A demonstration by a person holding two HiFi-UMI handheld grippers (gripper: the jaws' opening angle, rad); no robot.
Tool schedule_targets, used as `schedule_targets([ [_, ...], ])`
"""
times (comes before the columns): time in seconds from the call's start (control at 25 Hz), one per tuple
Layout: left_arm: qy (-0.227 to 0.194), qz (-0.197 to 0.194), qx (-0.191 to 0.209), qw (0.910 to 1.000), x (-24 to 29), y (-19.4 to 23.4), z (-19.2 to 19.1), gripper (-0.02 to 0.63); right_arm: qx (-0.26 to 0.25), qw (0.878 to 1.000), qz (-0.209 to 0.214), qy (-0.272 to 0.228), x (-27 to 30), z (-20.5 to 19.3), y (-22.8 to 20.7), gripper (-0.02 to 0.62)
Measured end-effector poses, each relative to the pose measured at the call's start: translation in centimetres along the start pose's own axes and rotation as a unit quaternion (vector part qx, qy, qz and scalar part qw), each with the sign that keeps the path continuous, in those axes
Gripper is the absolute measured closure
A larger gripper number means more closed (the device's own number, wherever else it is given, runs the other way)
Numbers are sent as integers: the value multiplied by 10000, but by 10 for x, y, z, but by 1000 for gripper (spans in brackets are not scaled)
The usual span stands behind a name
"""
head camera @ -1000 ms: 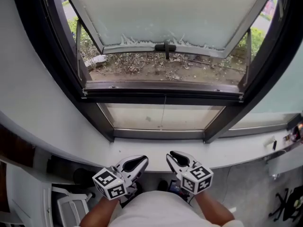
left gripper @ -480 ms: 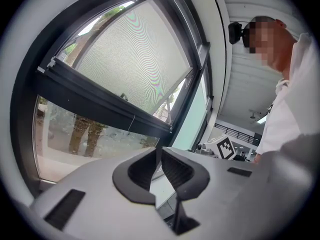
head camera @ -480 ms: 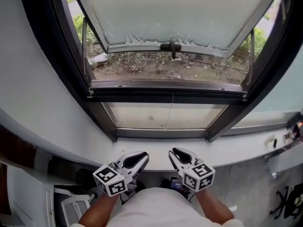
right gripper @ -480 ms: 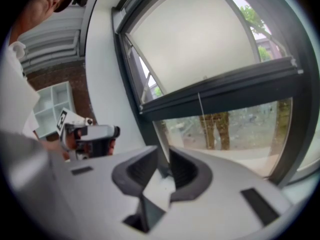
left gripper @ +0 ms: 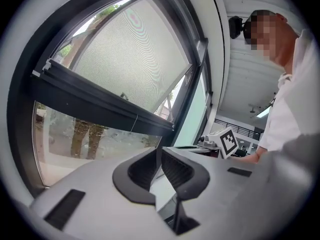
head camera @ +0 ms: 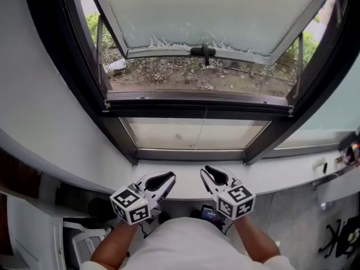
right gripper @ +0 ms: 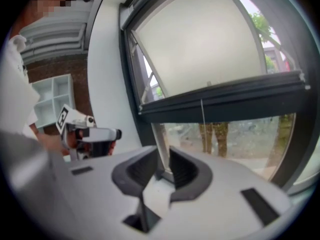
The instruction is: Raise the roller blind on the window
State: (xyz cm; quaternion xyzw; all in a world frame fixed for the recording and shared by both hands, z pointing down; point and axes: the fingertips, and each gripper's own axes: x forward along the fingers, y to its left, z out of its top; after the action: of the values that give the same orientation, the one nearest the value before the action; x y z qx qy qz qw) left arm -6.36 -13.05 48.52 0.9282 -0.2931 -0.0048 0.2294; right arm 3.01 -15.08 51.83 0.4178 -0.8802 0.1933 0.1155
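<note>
The window has a dark frame and a dark crossbar. Above the bar, a pale panel in a grey frame with a black handle tilts outward; I cannot tell frosted glass from blind fabric. A thin cord hangs from the bar over the lower pane, and shows again as the cord. Both grippers hover below the sill, apart from the window. My left gripper has its jaws nearly together with nothing between them. My right gripper stands partly open and empty.
A white sill runs under the window and curves to the right. A white rack stands low at the left, and a chair base on the grey floor at the right. White shelves are behind the left gripper.
Both grippers have risen slightly toward the sill, and the head view has shifted a little. The jaws look the same as before.
</note>
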Motion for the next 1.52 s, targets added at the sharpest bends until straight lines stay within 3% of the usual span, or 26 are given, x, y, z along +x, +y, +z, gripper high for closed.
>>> schedule_targets([
  [0.44,194,166,665,9975,23,33,20,571,-629,9978,-176,-70,15,36,-25,525],
  [1.0,251,191,907,9954,47,49,49,571,-982,9944,-379,-109,25,68,-52,525],
  [1.52,600,270,1477,9868,69,66,61,571,-1477,9871,-622,31,41,89,-75,525],
])
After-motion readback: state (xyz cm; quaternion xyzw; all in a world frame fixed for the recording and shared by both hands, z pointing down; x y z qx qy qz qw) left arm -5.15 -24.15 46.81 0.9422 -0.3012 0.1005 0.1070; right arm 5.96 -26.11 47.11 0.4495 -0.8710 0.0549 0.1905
